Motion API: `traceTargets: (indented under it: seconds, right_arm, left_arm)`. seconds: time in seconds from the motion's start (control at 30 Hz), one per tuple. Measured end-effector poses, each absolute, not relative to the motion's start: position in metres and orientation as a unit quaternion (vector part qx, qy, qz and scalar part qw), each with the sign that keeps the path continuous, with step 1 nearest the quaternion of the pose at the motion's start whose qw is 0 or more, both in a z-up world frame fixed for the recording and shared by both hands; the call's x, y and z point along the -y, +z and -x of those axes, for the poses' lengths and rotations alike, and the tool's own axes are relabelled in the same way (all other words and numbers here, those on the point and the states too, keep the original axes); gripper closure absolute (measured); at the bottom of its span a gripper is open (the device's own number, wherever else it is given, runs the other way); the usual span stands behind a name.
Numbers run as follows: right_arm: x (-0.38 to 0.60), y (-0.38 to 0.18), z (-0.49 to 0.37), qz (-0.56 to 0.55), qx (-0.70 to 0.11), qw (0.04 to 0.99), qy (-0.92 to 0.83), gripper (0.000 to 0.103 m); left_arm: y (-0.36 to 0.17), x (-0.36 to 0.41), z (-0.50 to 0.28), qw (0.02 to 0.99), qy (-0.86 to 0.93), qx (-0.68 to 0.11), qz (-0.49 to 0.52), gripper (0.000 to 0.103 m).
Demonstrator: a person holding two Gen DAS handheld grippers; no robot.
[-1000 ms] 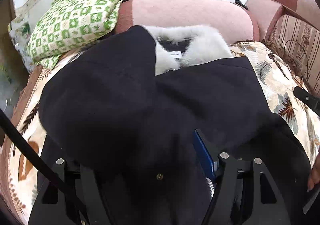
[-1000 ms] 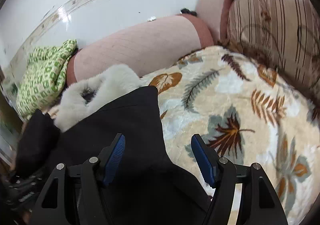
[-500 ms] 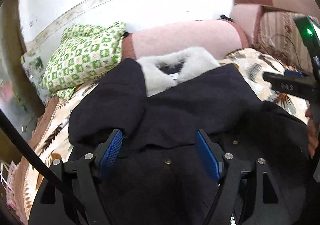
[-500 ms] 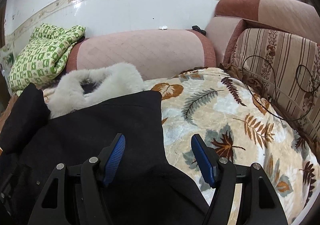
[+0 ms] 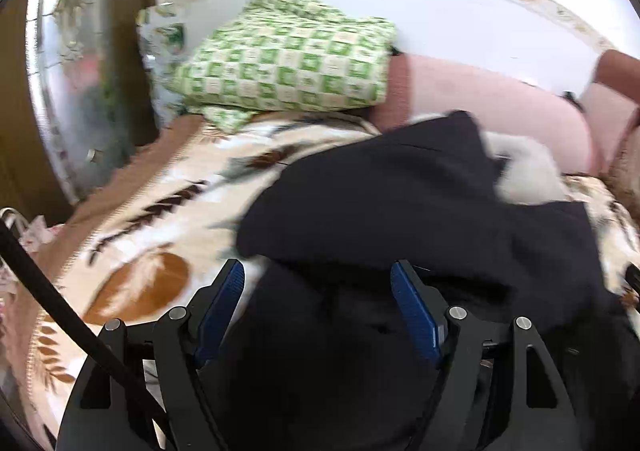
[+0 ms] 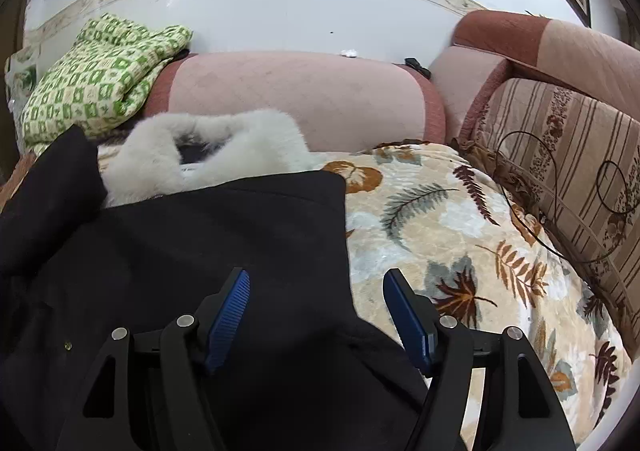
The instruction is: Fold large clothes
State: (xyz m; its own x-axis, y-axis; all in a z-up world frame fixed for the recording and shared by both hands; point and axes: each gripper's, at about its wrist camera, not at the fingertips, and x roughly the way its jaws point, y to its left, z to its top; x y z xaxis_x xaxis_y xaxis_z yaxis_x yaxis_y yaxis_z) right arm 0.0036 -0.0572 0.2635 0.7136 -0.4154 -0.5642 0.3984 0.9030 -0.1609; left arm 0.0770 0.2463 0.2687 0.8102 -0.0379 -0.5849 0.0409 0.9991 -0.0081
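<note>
Claw, left (image 5: pixel 316 291): wide open, nothing held, over coat (image 5: pixel 400 211) edge w/ blanket (image 5: pixel 160 211) to its left.
Claw, right (image 6: pixel 316 299): wide open, empty; coat below and left.
Risk: thick sleeve fold (image 5: pixel 360 191) may slip or spring back; fur collar (image 6: pixel 208 151) ahead could bunch.

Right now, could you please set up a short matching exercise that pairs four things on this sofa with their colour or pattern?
Things:
1. coat
2. fur collar
3. folded quilt
4. blanket

Descriptions:
A. green and cream checks
B. leaf print on cream
C. plain dark, nearly black
D. fluffy white

Pairs: 1-C, 2-D, 3-A, 4-B
</note>
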Motion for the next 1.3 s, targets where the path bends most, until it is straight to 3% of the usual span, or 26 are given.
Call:
traceTargets:
  seconds: [0.27, 0.4, 0.53, 0.7, 1.0, 1.03, 1.13, 1.17, 1.3]
  right_arm:
    - [0.007, 0.261, 0.008, 0.023, -0.281, 0.954, -0.098, 0.029]
    - [-0.037, 0.268, 0.005, 0.041, -0.292, 0.956, -0.005, 0.022]
    - [-0.101, 0.283, -0.014, 0.125, -0.278, 0.951, 0.045, 0.015]
    - [-0.175, 0.283, -0.048, 0.223, -0.271, 0.934, 0.075, 0.015]
    - [-0.285, 0.222, -0.133, 0.362, -0.306, 0.877, 0.078, 0.016]
    - [-0.290, 0.215, -0.139, 0.380, -0.305, 0.870, 0.070, 0.018]
    - [-0.297, 0.206, -0.154, 0.414, -0.317, 0.852, 0.052, 0.081]
    - [-0.294, 0.219, -0.154, 0.392, -0.314, 0.864, 0.052, 0.090]
    - [-0.256, 0.290, -0.146, 0.271, -0.291, 0.917, 0.043, 0.093]
  left_arm:
    - [0.268, -0.304, -0.104, 0.943, 0.073, -0.323, 0.042, 0.028]
    - [0.268, -0.344, -0.114, 0.932, 0.123, -0.332, 0.083, 0.028]
    - [0.268, -0.383, -0.115, 0.921, 0.160, -0.329, 0.136, 0.028]
    - [0.273, -0.409, -0.113, 0.916, 0.175, -0.320, 0.169, 0.028]
    - [0.263, -0.449, -0.114, 0.890, 0.199, -0.335, 0.236, 0.028]
    - [0.262, -0.453, -0.114, 0.887, 0.200, -0.336, 0.244, 0.028]
    - [0.260, -0.457, -0.113, 0.885, 0.206, -0.335, 0.250, 0.028]
    - [0.260, -0.456, -0.114, 0.885, 0.206, -0.336, 0.248, 0.028]
    - [0.259, -0.447, -0.115, 0.889, 0.189, -0.341, 0.241, 0.028]
